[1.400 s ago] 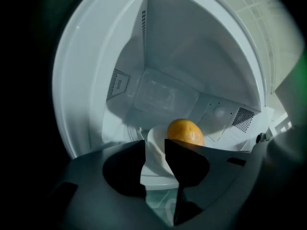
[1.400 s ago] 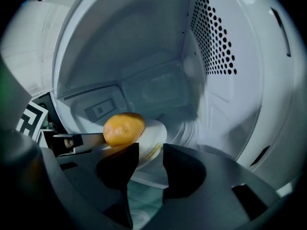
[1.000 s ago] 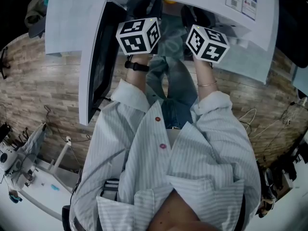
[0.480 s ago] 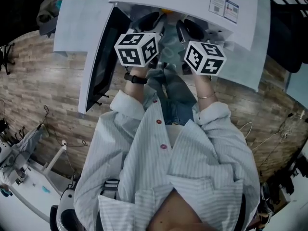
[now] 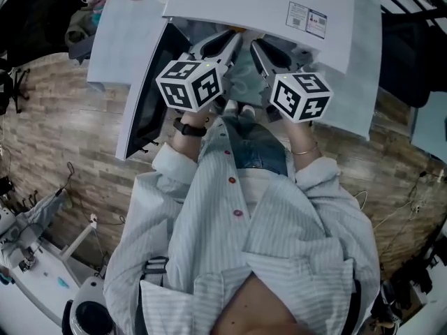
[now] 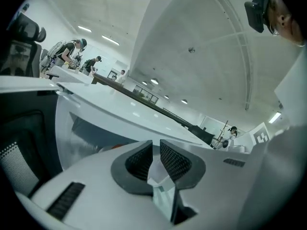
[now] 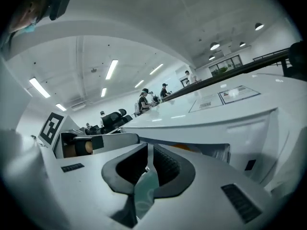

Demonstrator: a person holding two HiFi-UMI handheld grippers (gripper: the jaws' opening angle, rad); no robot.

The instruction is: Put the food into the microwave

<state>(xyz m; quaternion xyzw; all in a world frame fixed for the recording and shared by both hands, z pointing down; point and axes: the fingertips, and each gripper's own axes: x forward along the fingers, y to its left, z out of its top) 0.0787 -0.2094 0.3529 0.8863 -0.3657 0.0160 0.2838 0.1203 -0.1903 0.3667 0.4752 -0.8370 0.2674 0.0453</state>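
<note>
In front of the microwave [image 5: 258, 5], whose door [image 5: 147, 93] stands swung open to your left, you hold both grippers up side by side with a pale green bag [image 5: 243, 82] between them. Your left gripper [image 5: 225, 44] has just been closing, and its jaws now stand narrow with a thin white-and-green fold of the bag caught between the pads. Your right gripper [image 5: 264, 49] has just been closing too, and its jaws are nearly together on the bag's other edge. The bag hangs just outside the oven's mouth, above your jeans [image 5: 258, 152], and is not yet inside (what it holds can't be made out). Past each pair of jaws, an orange thing [image 6: 116, 146] shows inside the oven.
</note>
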